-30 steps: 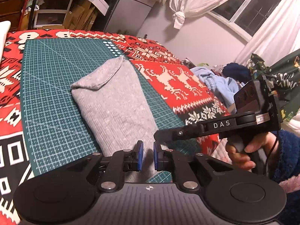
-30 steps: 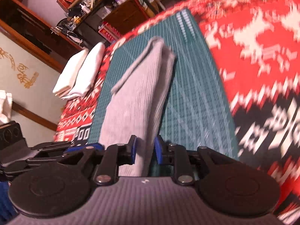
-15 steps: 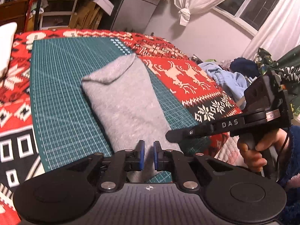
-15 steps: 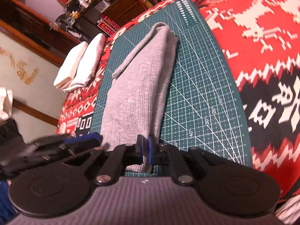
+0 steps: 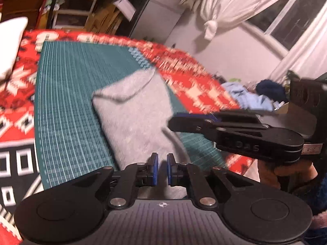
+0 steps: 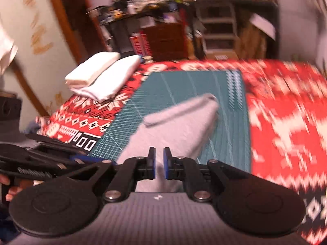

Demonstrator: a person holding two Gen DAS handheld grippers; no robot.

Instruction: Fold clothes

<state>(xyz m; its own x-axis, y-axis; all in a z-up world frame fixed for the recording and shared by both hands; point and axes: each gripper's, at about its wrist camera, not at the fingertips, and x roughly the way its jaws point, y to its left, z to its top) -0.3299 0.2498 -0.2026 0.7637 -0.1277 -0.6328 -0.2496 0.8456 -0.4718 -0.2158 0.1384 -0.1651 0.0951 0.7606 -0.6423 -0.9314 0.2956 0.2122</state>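
Grey garment (image 5: 134,110) is the thing being folded: a long narrow band of knit already doubled lengthways, lying on the green cutting mat (image 5: 67,106) with its near end at the mat's near edge and its far end reaching toward the mat's far right corner.

The left gripper (image 5: 161,170) has its blue pads drawn close, with grey cloth in the narrow gap between them; it appears pinched on the near end, though blur keeps me from being sure how firmly. The right gripper (image 6: 158,163) looks the same: pads nearly together, cloth running up into the gap. The two grippers sit just beside each other at that near end.

My judgement is that the step is to carry the near end over toward the far end for a crosswise fold. To do it well, keep both grips level and evenly spaced so the edge stays straight, lift just clear of the mat, and lay the end down square with the far hem before letting go.

Beyond the mat lie the red patterned blanket (image 6: 286,122), folded white towels (image 6: 102,75) near its far left corner, and a clothes heap (image 5: 253,96) off the right edge.
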